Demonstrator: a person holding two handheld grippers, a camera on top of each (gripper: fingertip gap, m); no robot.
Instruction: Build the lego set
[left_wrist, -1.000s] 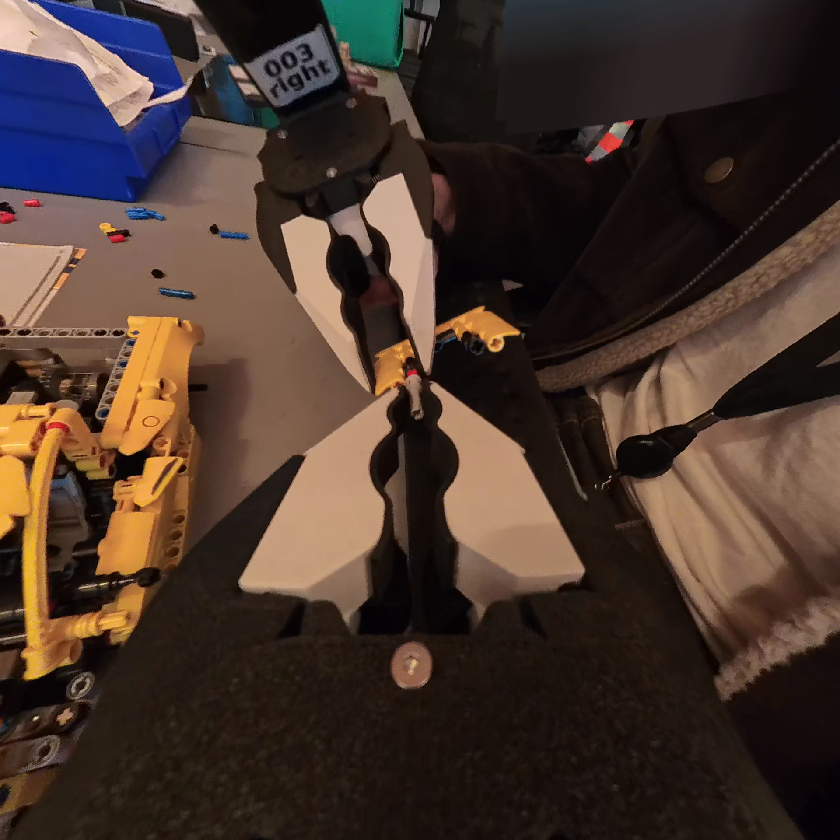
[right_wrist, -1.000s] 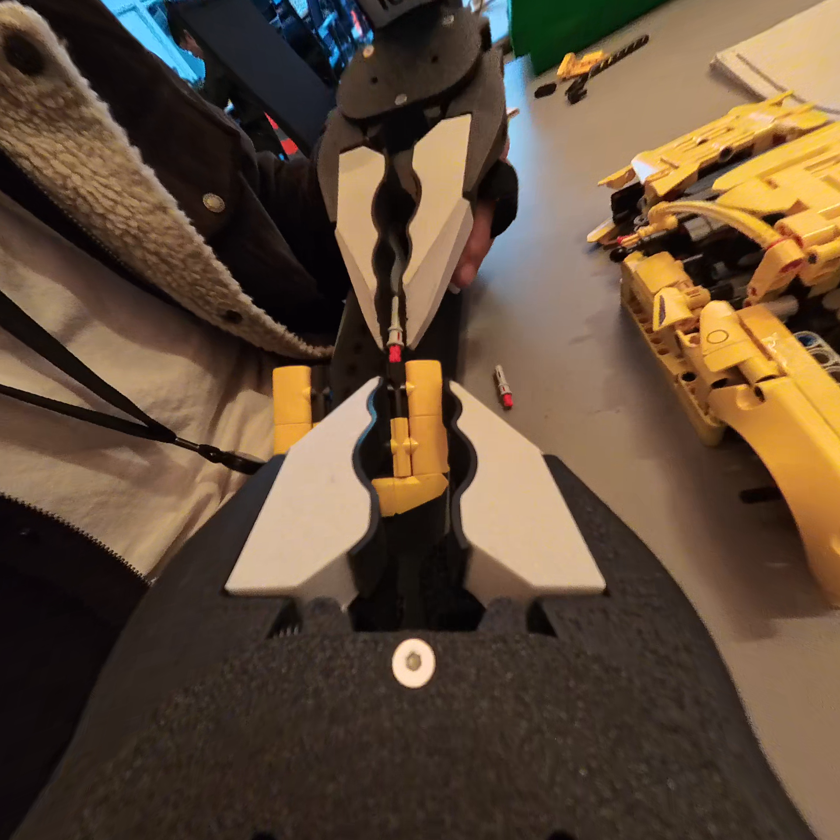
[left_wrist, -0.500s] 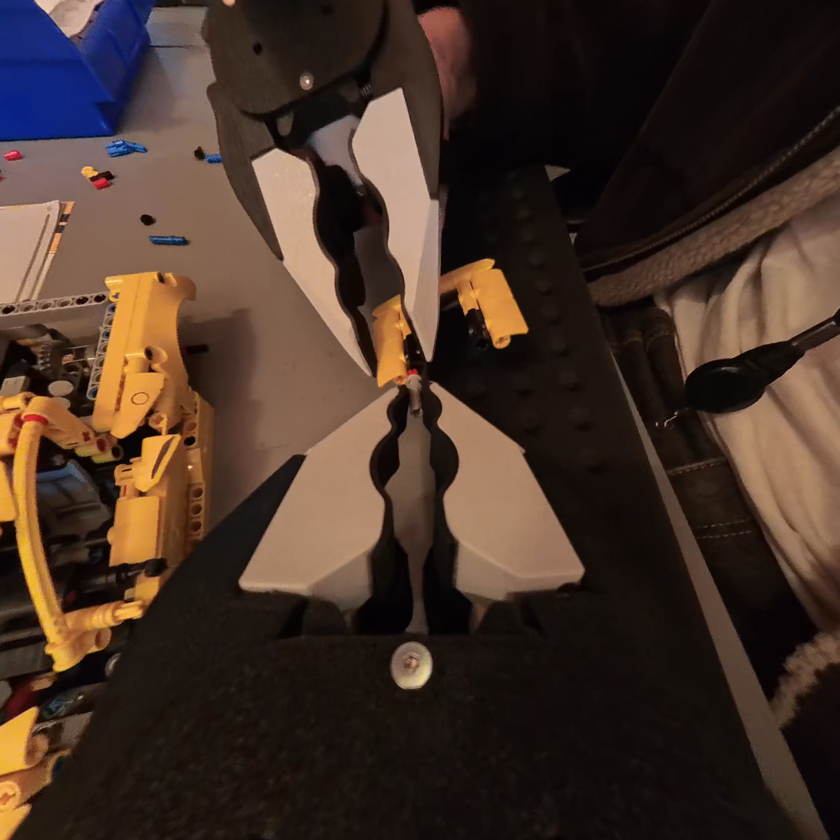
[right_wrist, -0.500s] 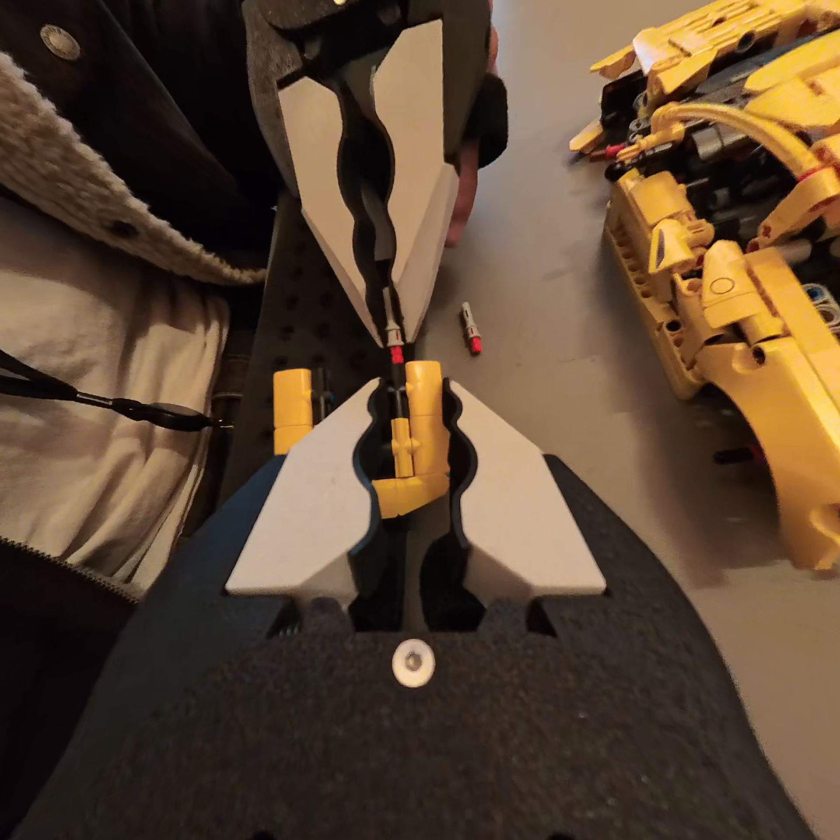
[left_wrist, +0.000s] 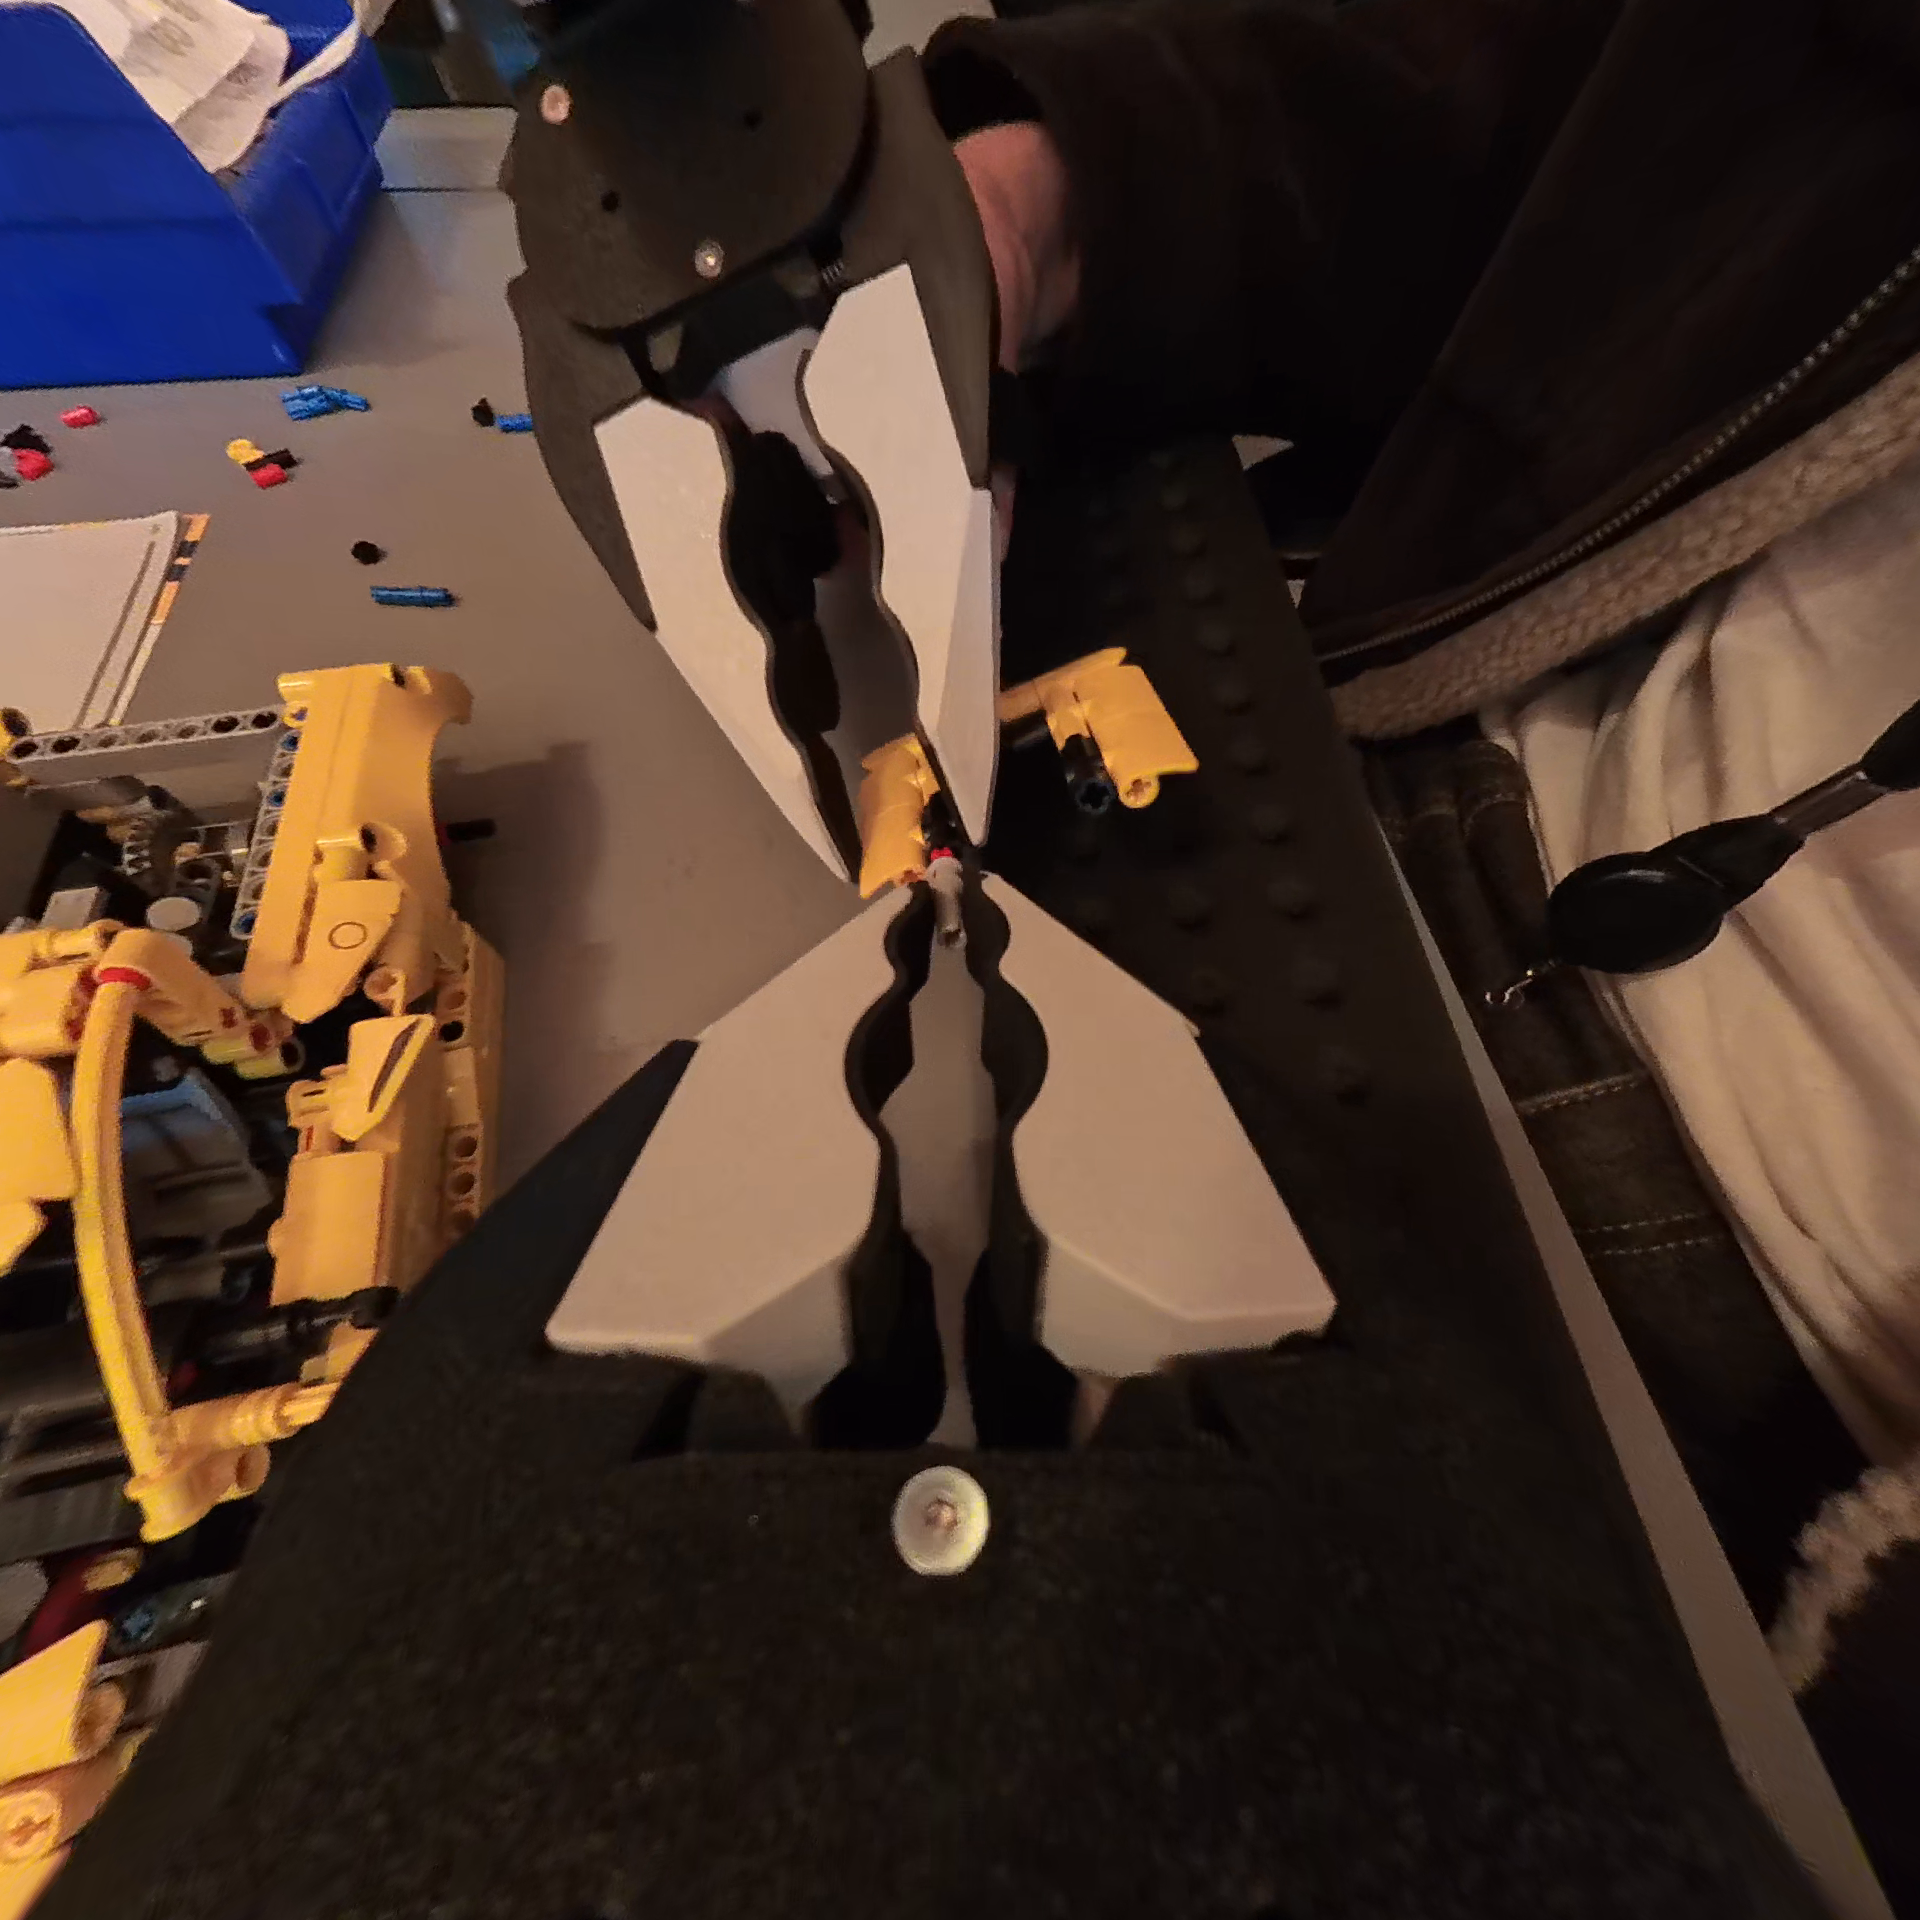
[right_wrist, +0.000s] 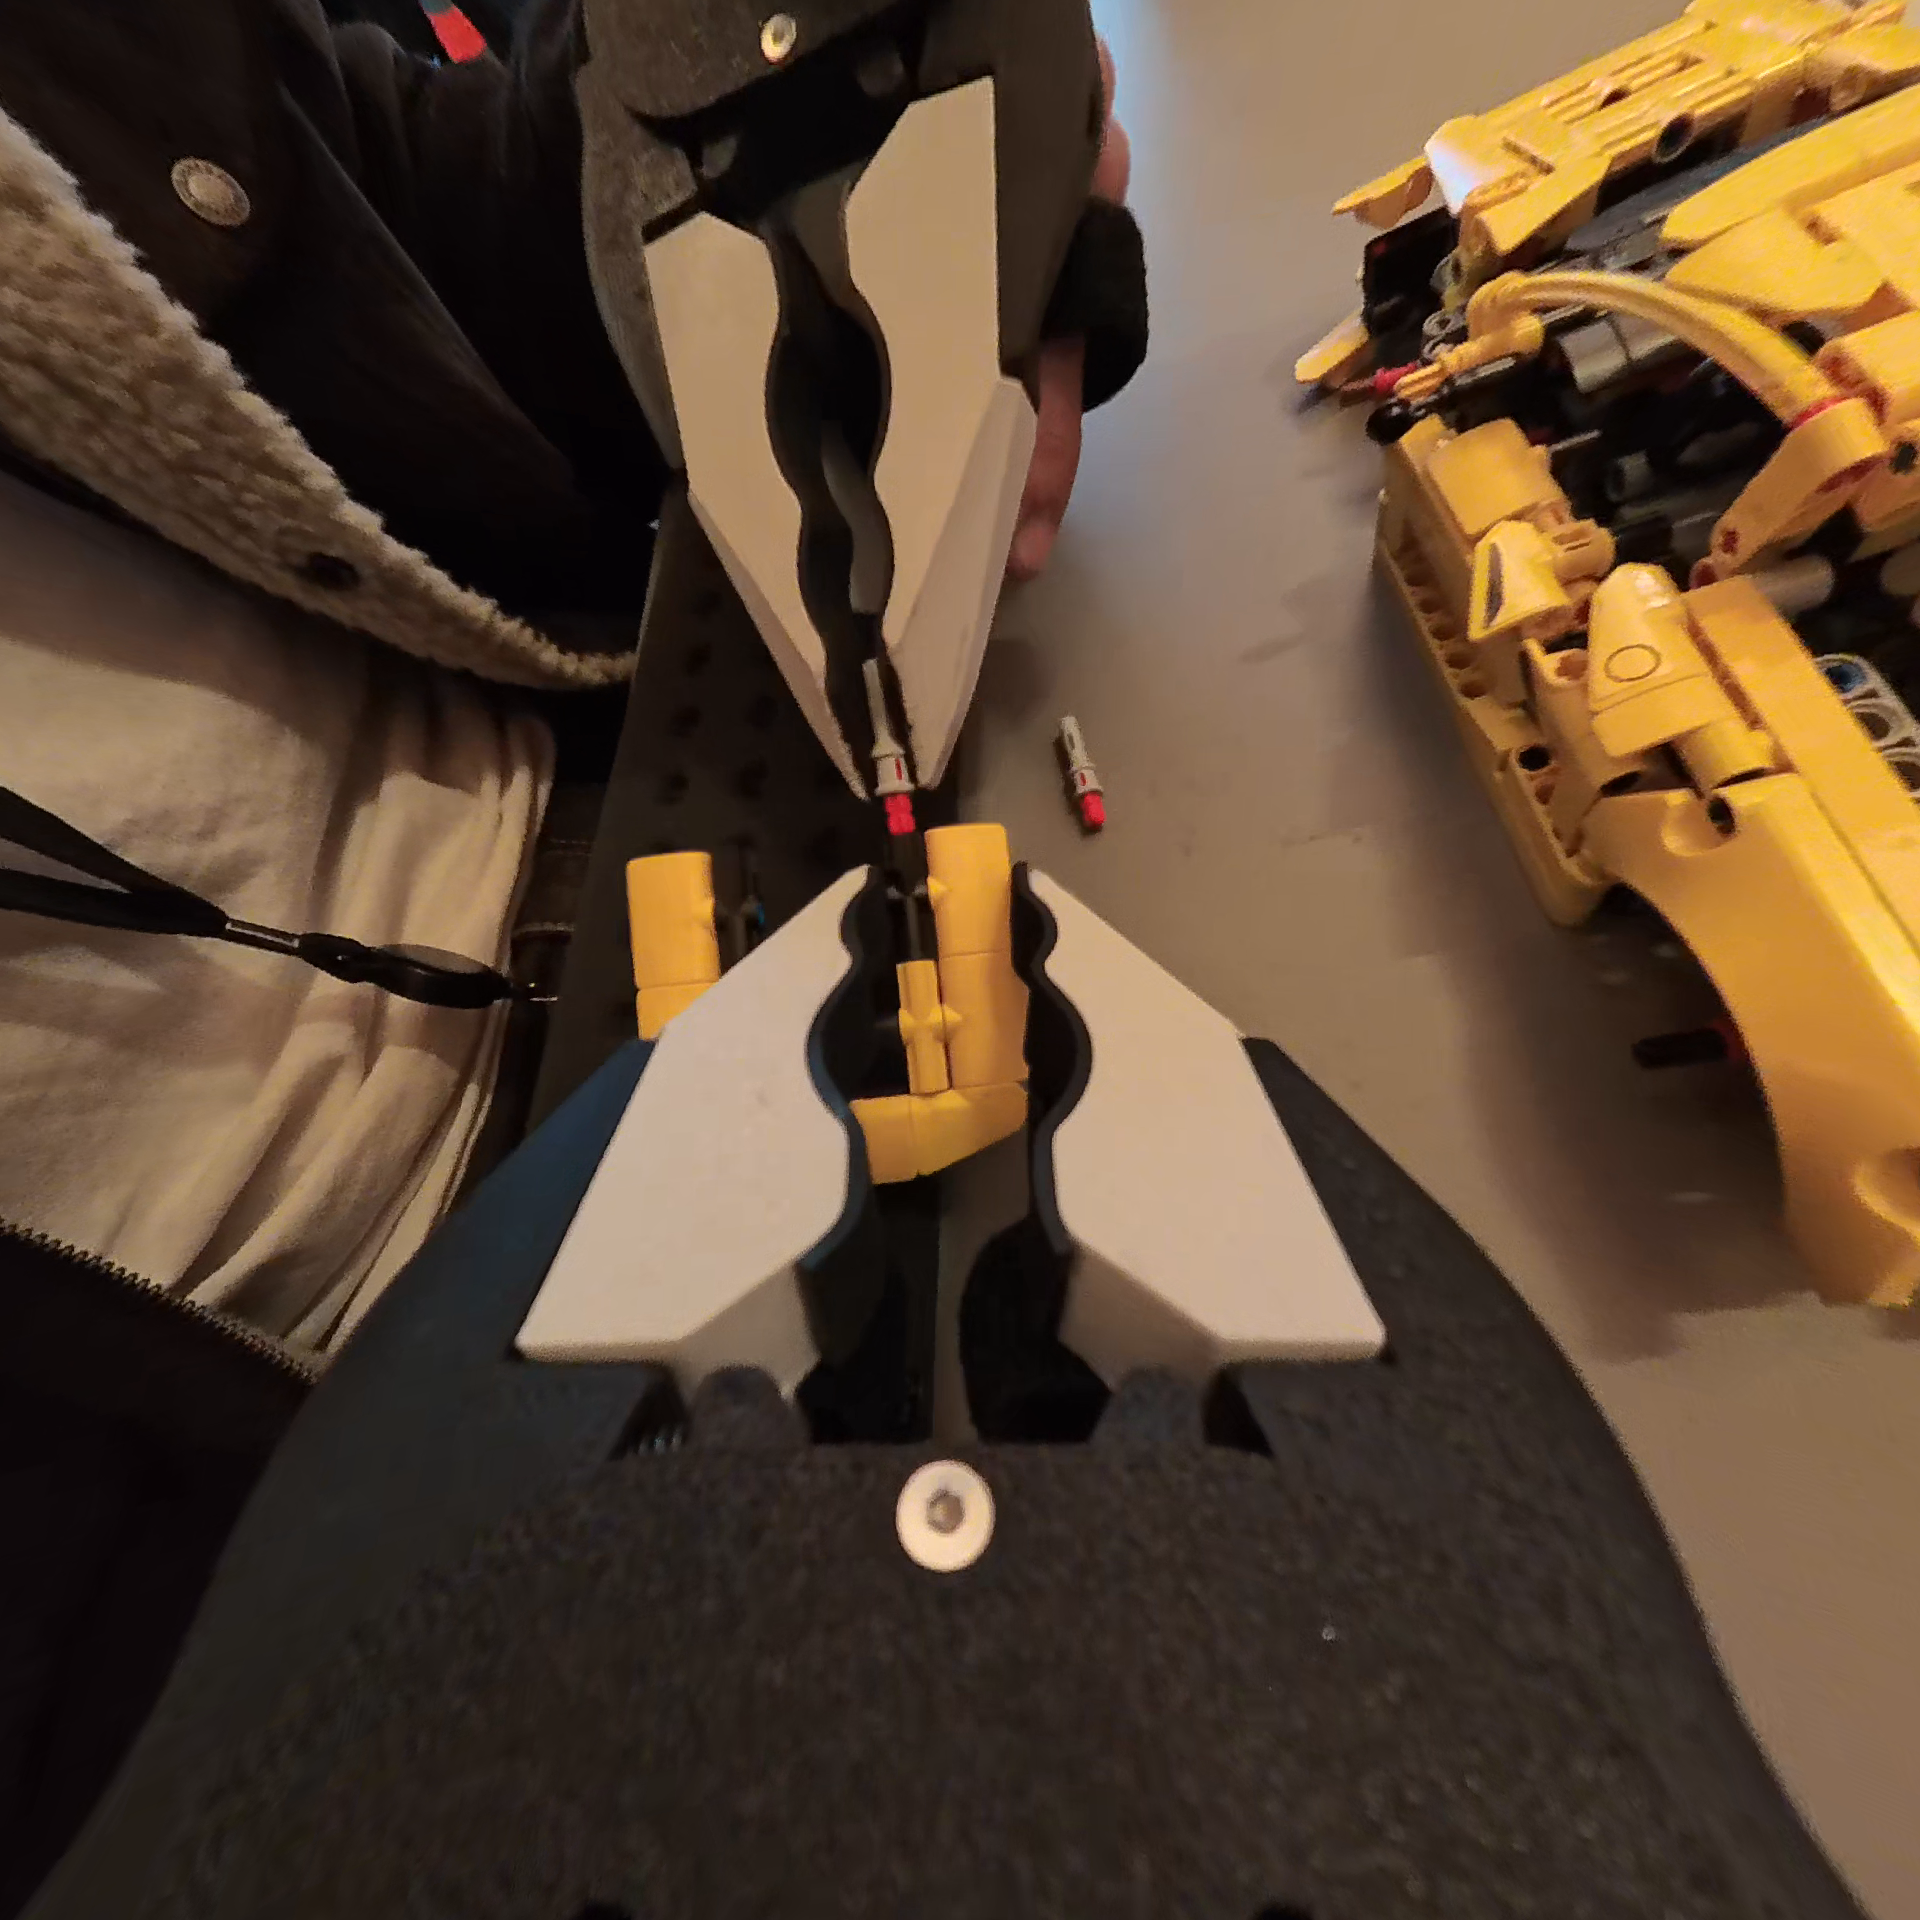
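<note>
Left wrist view: my left hand-held gripper (left_wrist: 948, 906) is pinched together on a small grey pin with a red tip (left_wrist: 945, 906), tip pointing away from me. Straight ahead my right hand-held gripper (left_wrist: 914, 831) points back at me, clamped on a yellow lego piece (left_wrist: 894, 816); the two grippers meet tip to tip and the pin's red end sits right at the yellow piece. A second yellow piece (left_wrist: 1101, 727) lies just right of them on a black studded strip (left_wrist: 1247, 831) along the desk (left_wrist: 644, 852) edge. The big yellow lego model (left_wrist: 312, 987) sits at left, near but apart. Farther back: loose blue, red and black bits (left_wrist: 410, 595), a booklet (left_wrist: 73, 613), a blue bin (left_wrist: 135, 229) with paper in it. My jacket and a black lanyard clip (left_wrist: 1642, 914) fill the right side. My hand (left_wrist: 1023, 249) wraps the right gripper's body.

Right wrist view: right hand-held gripper (right_wrist: 951, 904) closed on the yellow lego piece (right_wrist: 956, 1029), which runs lengthwise between the fingers. Left hand-held gripper (right_wrist: 891, 774) comes down from the top, holding the pin (right_wrist: 888, 758), red end touching or nearly touching the yellow piece's front; can't tell if it's seated. A spare pin (right_wrist: 1081, 774) lies on the desk (right_wrist: 1247, 935) just right. Second yellow piece (right_wrist: 673, 935) at left on the strip. Yellow model (right_wrist: 1662, 727) at right, well apart. My fingers (right_wrist: 1044, 488) show behind the left gripper.
</note>
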